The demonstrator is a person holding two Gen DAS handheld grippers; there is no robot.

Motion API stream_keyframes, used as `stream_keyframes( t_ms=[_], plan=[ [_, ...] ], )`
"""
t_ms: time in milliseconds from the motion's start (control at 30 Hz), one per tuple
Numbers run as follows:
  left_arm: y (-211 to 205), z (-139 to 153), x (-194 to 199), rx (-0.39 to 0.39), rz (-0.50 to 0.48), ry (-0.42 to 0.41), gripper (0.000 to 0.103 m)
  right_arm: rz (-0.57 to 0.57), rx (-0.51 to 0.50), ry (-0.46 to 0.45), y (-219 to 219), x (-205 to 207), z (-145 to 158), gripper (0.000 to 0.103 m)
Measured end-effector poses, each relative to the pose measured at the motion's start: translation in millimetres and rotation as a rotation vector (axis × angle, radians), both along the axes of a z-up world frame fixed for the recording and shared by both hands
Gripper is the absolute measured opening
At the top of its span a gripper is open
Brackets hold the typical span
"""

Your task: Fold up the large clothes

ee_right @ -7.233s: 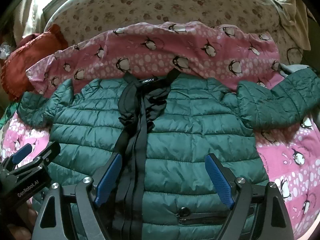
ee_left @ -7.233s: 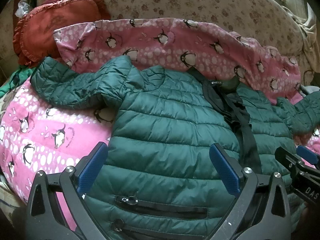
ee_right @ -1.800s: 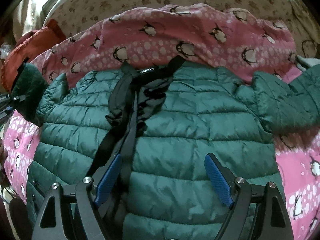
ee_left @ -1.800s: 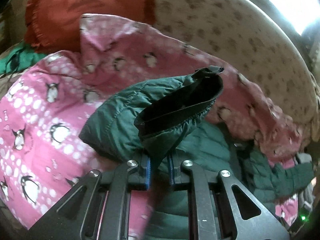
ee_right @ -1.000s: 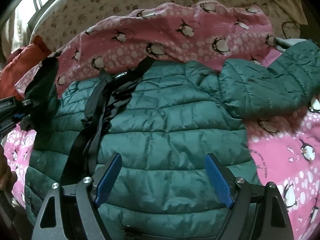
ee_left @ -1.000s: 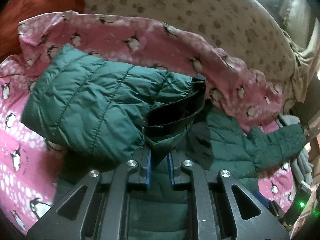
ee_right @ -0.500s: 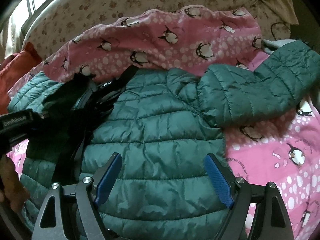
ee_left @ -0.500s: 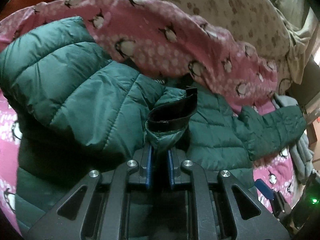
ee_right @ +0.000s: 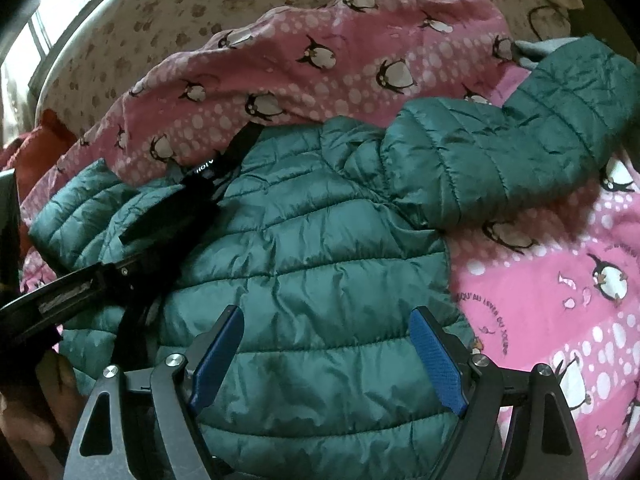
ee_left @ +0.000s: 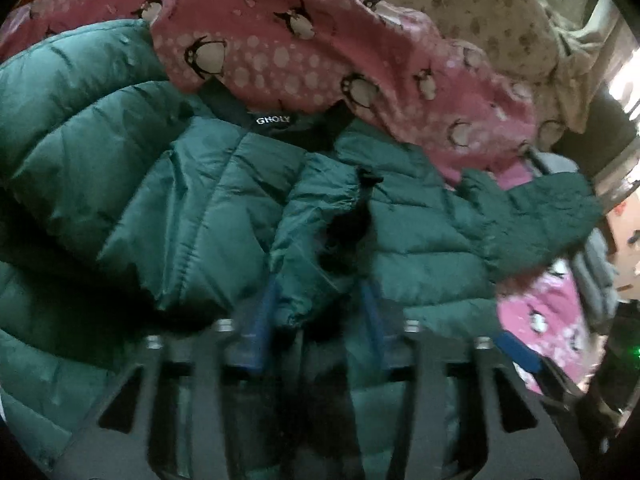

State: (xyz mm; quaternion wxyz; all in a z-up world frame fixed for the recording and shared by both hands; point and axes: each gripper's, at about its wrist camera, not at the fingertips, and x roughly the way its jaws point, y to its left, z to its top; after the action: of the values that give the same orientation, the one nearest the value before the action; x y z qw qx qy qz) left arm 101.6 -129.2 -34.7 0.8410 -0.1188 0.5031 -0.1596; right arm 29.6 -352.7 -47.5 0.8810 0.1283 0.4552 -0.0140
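A dark green quilted puffer jacket lies front up on a pink penguin blanket. Its left sleeve is folded across the chest, the cuff lying between the parted blue pads of my left gripper, which is open around it. The left gripper also shows in the right wrist view, over the jacket's left chest. The right sleeve stretches out to the right. My right gripper is open and empty above the jacket's lower front.
A beige patterned sofa back rises behind the blanket. A red cushion sits at the far left. Grey cloth lies at the right edge past the right sleeve.
My left gripper carried the left sleeve rightward over the chest, then opened its jaws around the cuff. The right gripper shifted slightly right and stayed open.
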Motion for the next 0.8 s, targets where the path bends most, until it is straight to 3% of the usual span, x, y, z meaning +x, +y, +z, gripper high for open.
stream_keyframes(
  t_ms=[267, 400, 533, 733, 767, 800],
  plan=[
    [40.7, 44.6, -45.5, 0.095, -0.018, -0.126, 0.046, -0.008, 0.082, -0.04, 2.8, -3.6, 15.4, 0.083],
    [83.0, 49.6, -61.4, 0.207, 0.049, -0.185, 0.046, 0.046, 0.18, -0.038, 18.7, 8.9, 21.8, 0.083],
    [134.1, 33.2, -57.9, 0.25, 0.165, -0.16, 0.046, 0.085, 0.3, -0.02, 40.8, 34.1, 22.5, 0.083],
    [184.6, 0.3, -37.8, 0.243, 0.326, -0.084, 0.046, 0.107, 0.329, 0.031, 84.9, 71.6, 6.8, 0.083],
    [188.8, -5.7, -34.5, 0.233, 0.34, -0.071, 0.046, 0.109, 0.322, 0.042, 90.4, 77.6, 2.4, 0.08],
    [189.4, -10.8, -32.3, 0.227, 0.346, -0.056, 0.046, 0.118, 0.314, 0.05, 94.9, 82.7, -1.1, 0.067]
  ],
)
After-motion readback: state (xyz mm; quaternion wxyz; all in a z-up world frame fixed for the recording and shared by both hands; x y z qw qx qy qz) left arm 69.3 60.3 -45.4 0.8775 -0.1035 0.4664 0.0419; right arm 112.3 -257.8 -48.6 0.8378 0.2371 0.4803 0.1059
